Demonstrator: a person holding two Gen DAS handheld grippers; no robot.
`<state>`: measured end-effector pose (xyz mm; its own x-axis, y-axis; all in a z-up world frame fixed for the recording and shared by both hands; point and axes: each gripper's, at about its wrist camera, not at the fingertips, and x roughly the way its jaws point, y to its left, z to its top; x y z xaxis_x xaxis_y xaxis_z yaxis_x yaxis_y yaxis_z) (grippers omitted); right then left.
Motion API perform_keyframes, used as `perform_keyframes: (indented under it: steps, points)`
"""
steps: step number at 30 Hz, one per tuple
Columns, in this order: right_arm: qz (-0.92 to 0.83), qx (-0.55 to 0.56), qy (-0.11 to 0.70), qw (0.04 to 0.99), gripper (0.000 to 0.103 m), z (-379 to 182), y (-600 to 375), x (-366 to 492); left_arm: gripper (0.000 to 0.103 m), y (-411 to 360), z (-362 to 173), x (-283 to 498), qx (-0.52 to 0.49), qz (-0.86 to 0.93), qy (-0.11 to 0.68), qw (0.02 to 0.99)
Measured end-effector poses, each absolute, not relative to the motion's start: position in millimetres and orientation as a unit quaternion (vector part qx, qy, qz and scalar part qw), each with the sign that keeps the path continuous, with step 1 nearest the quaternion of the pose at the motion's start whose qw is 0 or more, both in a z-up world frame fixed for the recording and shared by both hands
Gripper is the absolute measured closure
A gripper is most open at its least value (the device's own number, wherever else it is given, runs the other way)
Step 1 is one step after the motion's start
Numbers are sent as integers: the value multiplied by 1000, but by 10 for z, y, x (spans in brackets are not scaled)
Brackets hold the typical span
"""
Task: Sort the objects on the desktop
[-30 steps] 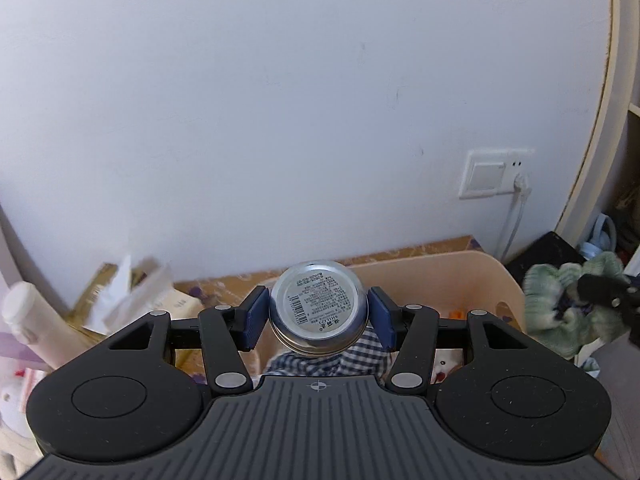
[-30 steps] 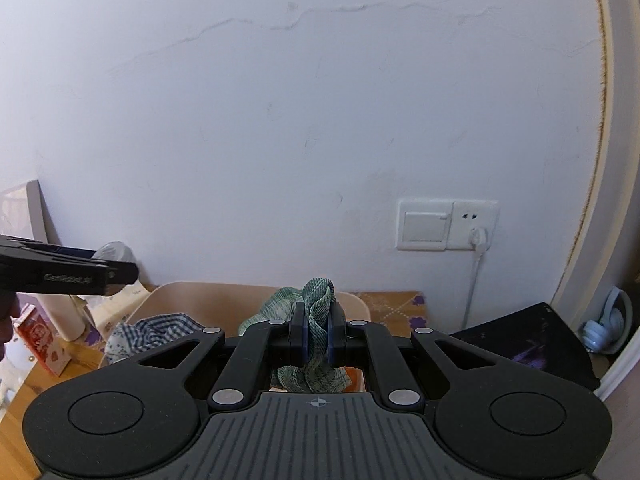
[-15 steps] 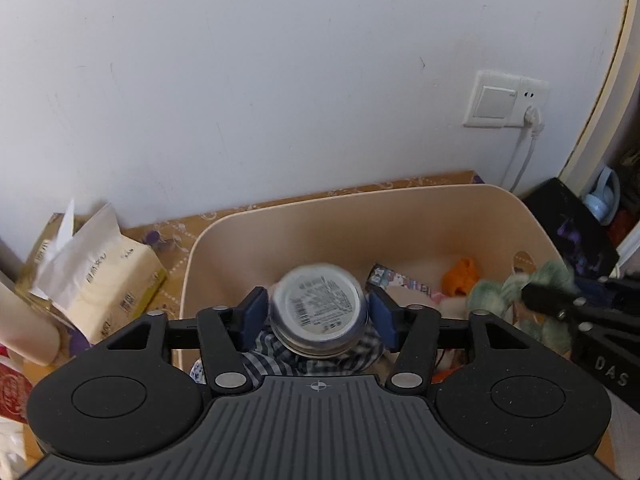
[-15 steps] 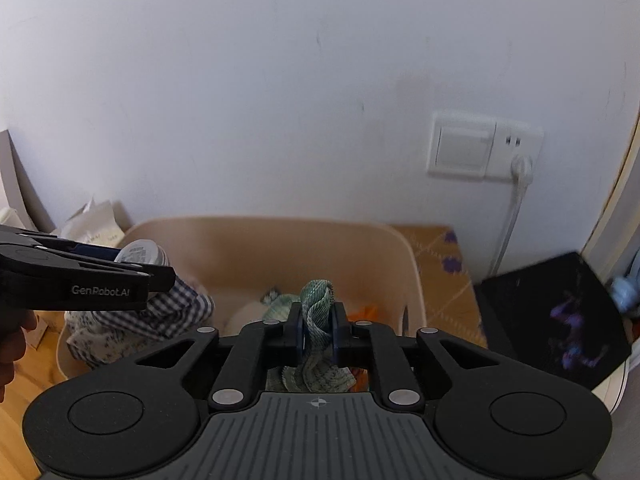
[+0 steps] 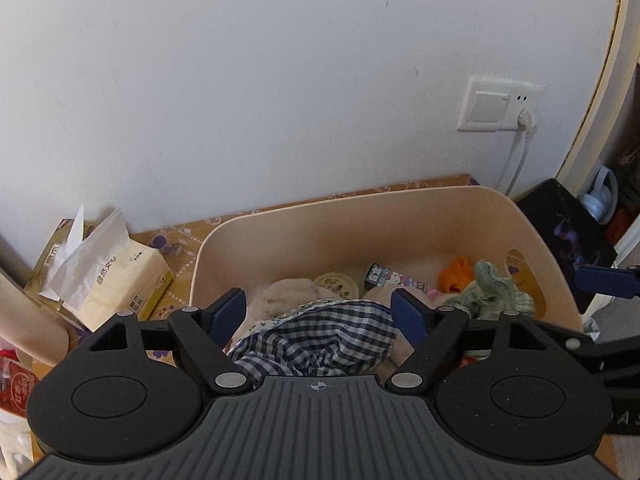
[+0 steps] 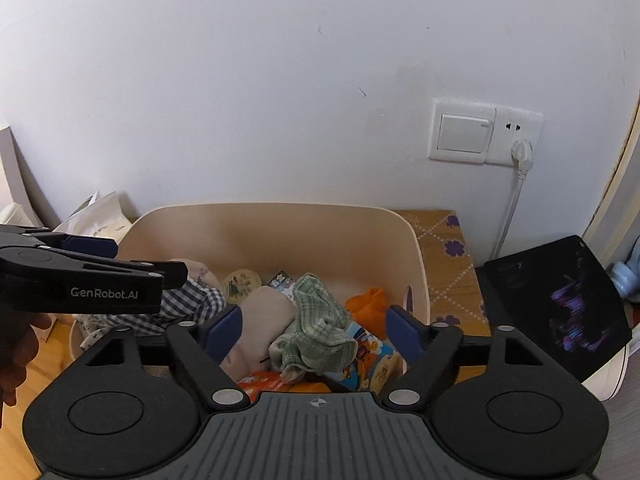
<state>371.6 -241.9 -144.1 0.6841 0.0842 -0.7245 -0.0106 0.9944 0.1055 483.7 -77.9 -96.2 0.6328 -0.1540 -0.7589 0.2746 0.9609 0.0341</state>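
**Both loads in the bin: lift straight out**

Your left gripper [image 5: 320, 312] and right gripper [image 6: 314, 322] both hang over the beige bin [image 5: 360, 216], jaws spread wide and holding nothing. The checked cloth [image 5: 320, 340] lies crumpled below the left, the green knitted cloth [image 6: 316, 340] below the right, both inside. Raise each gripper vertically so no pad snags the soft, loose fabric. The bin's smooth, rounded walls look rigid; the bench [image 6: 444, 248] beside it wears a patterned cover.
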Motion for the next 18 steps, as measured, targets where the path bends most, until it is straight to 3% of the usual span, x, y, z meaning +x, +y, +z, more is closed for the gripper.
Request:
perform_keyframes:
  steps: [6, 18]
  points:
    - [9, 41, 395, 918, 0, -1256, -2399, 3547, 22, -763, -752, 4624, 74, -122, 426, 894]
    - [14, 4, 376, 927, 0, -839, -2187, 2900, 22, -604, -240, 3756, 64, -116, 395, 909]
